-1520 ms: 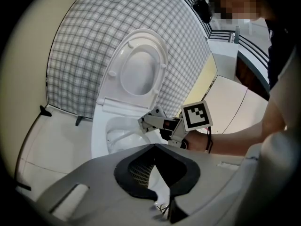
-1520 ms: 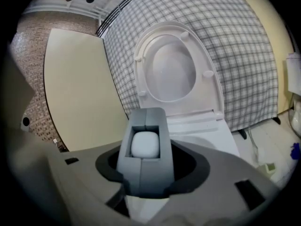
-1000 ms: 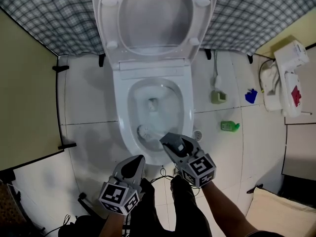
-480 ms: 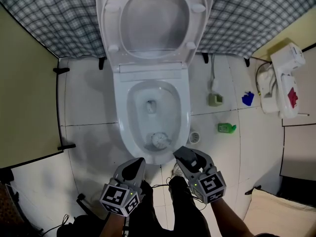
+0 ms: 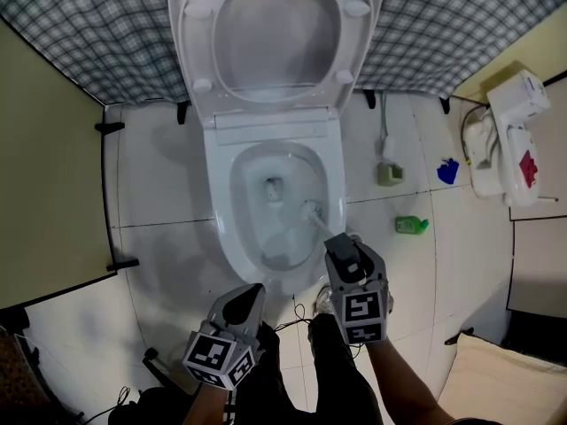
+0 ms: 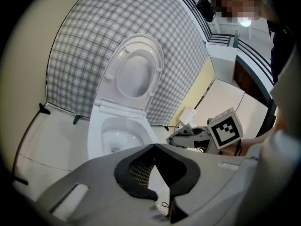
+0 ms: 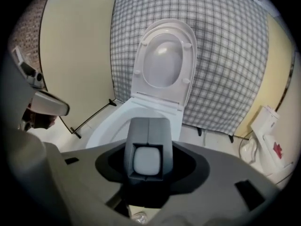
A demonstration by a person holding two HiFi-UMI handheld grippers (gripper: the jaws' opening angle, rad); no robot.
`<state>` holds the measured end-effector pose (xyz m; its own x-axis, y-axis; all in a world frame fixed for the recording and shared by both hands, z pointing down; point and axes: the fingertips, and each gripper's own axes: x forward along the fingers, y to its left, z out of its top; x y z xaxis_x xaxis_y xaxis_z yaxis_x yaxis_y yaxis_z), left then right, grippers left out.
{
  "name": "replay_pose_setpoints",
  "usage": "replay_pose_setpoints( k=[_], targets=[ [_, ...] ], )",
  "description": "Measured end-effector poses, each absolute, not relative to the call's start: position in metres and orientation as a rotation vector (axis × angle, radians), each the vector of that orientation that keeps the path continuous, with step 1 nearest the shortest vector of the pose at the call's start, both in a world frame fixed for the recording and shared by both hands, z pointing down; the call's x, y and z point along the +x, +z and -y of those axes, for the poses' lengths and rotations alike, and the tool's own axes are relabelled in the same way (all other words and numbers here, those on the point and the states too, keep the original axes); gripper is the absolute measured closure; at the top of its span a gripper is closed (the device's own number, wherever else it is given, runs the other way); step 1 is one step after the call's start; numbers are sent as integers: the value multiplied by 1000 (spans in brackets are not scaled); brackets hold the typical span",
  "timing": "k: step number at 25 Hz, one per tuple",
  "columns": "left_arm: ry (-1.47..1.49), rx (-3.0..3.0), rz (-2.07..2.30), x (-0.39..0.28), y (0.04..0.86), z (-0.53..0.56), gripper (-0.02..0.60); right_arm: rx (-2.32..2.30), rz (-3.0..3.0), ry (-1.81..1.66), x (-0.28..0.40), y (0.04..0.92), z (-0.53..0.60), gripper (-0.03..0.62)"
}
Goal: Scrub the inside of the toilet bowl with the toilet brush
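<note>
The white toilet bowl (image 5: pixel 221 211) stands with its seat and lid (image 5: pixel 279 34) raised. The toilet brush head (image 5: pixel 310 209) lies against the bowl's inner right wall, and its pale handle (image 5: pixel 324 229) slants back to my right gripper (image 5: pixel 342 248), which is shut on it near the bowl's front right rim. In the right gripper view the handle's grey block with a white end (image 7: pixel 147 160) sits clamped between the jaws. My left gripper (image 5: pixel 249 292) hangs in front of the bowl's near edge, jaws together and empty (image 6: pixel 154 147).
A green bottle (image 5: pixel 412 226), a small grey-green holder (image 5: pixel 390 174) and a blue object (image 5: pixel 449 172) lie on the tiled floor right of the toilet. A white unit (image 5: pixel 509 149) stands far right. Checked cloth (image 5: pixel 89 34) hangs behind, a yellow partition (image 5: pixel 44 166) at left.
The brush head has swept from the bowl's front left, across the front, to the right inner wall. My right gripper has shifted right and turned with it. The left gripper has stayed put.
</note>
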<state>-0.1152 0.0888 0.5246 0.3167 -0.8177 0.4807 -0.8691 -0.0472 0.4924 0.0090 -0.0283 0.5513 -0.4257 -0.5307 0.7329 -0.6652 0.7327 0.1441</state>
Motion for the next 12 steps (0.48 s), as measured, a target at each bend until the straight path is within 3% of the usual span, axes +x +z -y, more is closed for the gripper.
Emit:
replay_pose_setpoints(
  k=[12],
  targets=[
    [99,1825,1526,-130,532,-92,581,1029,2279,1,-57,539,134,370]
  ],
)
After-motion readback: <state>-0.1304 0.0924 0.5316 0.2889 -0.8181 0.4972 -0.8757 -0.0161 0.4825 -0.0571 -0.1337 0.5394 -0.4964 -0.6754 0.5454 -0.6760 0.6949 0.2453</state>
